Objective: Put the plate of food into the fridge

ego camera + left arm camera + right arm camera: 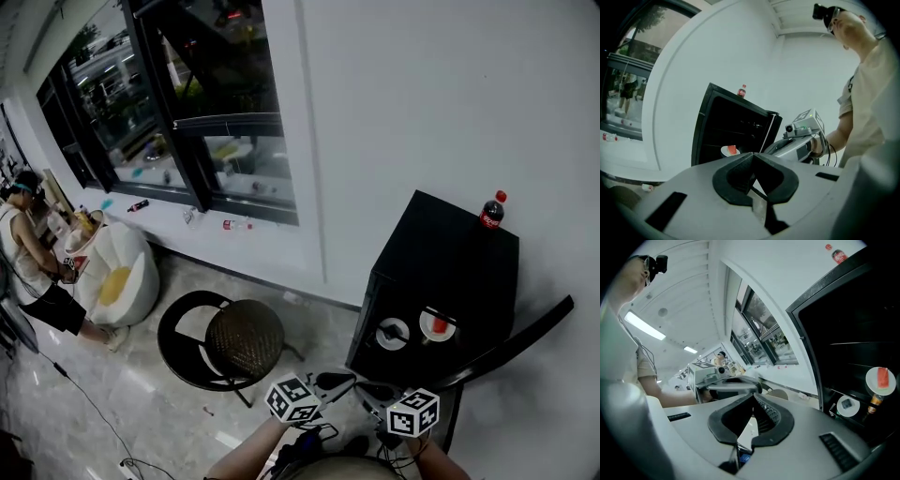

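The black mini fridge [450, 272] stands open against the white wall, its door [511, 342] swung out to the right. A white plate with red food [438, 325] sits on a shelf inside, also seen in the left gripper view [731, 150] and the right gripper view [881, 379]. My left gripper [330, 382] and right gripper [377, 392] hang close together, short of the fridge opening. The left gripper's jaws [753, 157] are shut with nothing between them. The right gripper's jaws [753, 399] are shut and empty too.
A cola bottle [491, 211] stands on top of the fridge. A second small dish [392, 333] and a bottle [873, 404] sit beside the plate inside. A round stool with a woven seat [244, 339] stands left of the fridge. A white beanbag [117, 272] and a person [28, 253] are far left.
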`<state>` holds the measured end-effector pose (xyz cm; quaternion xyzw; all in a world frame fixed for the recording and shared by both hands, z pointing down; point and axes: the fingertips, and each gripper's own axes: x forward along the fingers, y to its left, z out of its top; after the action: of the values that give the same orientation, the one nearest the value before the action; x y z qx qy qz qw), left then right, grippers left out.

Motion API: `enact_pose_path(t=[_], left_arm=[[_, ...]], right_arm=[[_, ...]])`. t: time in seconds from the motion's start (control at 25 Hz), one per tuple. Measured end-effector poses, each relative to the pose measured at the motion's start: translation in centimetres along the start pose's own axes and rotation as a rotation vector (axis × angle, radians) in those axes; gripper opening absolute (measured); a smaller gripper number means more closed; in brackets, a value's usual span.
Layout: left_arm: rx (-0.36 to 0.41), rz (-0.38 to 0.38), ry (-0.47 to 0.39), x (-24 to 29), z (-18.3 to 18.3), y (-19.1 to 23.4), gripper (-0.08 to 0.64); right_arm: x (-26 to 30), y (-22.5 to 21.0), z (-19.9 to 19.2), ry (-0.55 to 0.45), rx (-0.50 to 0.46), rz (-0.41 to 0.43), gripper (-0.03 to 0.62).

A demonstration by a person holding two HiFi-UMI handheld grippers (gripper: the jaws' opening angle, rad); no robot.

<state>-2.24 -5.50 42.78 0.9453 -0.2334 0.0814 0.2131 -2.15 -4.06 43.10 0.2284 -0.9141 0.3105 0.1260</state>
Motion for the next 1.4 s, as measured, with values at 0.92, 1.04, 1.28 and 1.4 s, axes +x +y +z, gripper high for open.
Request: enact_pose_path(t=[0.92, 1.04, 1.28, 1.4], left_arm=[[-0.043, 0.025, -0.122, -7.4, 1.3, 3.1, 0.009], [-0.029, 0.033, -0.129, -8.1, 1.6, 3.0, 0.009], [-0.02, 0.074, -0.13, -9.6, 1.1, 3.3, 0.009], [-0.01, 0.076, -0.129, -10.5, 1.3, 3.2, 0.009]], right_arm=[[4.4, 3.9, 0.9, -0.054, -0.022, -0.078, 0.021], [4.5, 4.6, 1.1, -0.06, -0.029, -0.08, 0.021], [4.8, 5.4, 0.9, -0.069, -0.043, -0.074, 0.021], [5.0, 6.3, 1.1, -0.083, -0.041, -0.074, 0.021]])
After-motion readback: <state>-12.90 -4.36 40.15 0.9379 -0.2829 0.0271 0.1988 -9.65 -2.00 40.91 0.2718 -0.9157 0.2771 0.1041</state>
